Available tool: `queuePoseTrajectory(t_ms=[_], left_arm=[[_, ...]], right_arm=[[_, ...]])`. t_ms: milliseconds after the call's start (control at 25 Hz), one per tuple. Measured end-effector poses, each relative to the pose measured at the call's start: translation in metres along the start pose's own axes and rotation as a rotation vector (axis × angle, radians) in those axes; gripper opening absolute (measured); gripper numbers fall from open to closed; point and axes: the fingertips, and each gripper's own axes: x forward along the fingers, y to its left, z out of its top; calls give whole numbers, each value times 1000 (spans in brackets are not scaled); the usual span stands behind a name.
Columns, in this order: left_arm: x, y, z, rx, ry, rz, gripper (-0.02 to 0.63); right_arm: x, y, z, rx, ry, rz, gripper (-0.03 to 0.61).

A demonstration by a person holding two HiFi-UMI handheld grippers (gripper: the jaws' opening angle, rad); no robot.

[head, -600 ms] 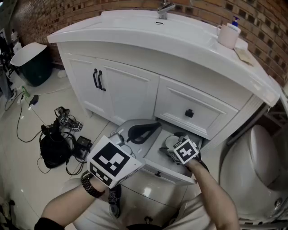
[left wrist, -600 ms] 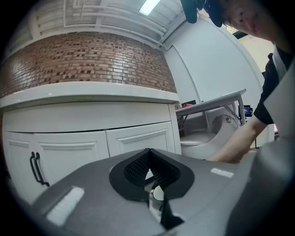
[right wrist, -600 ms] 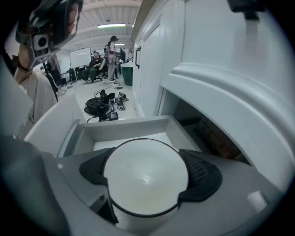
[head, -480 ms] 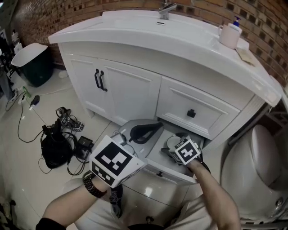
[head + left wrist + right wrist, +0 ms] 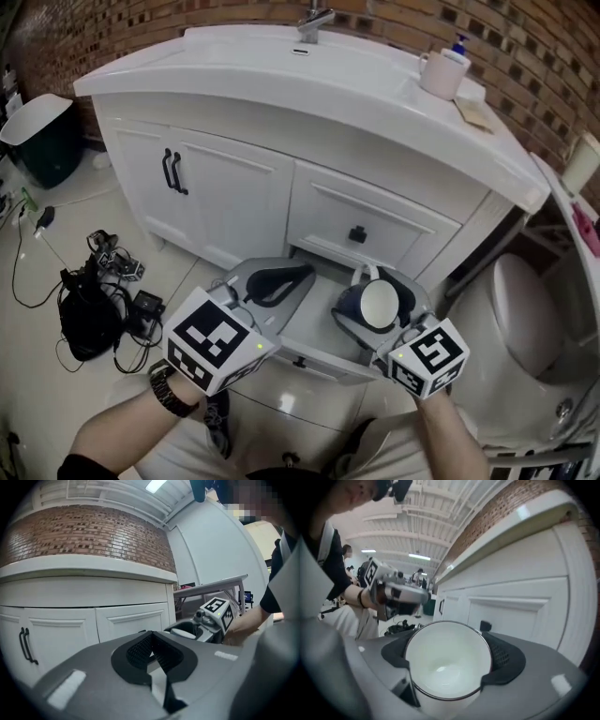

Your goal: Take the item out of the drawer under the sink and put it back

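Mug (image 5: 379, 304) pinched in right hand-held gripper (image 5: 452, 659) above drawer (image 5: 302, 323) — left hand-held gripper (image 5: 150, 640) seemingly pressed together — cables (image 5: 94, 281) nearby

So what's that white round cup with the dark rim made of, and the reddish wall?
The white round cup looks like enamelled metal or glazed ceramic: glossy inside, thin dark rim. The reddish wall looks like matte brick: pale mortar lines.
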Motion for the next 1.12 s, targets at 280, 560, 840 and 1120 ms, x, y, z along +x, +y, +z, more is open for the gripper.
queuePoseTrajectory(t_ms=[280,560,840,1120], left_arm=[[17,-29,4,-50,-3,-50,20],[26,-31,-2,-3,26,-37,20],[26,-30,-6,5,47,-31,20],[29,-22,3,-49,16,-9,20]], right_arm=[[-50,-28,24,48,-145,-75,423],[-58,-35,26,52,-152,-88,423],[-27,-27,-9,59,-31,13,423],[58,-3,-114,-11,337,179,425]])
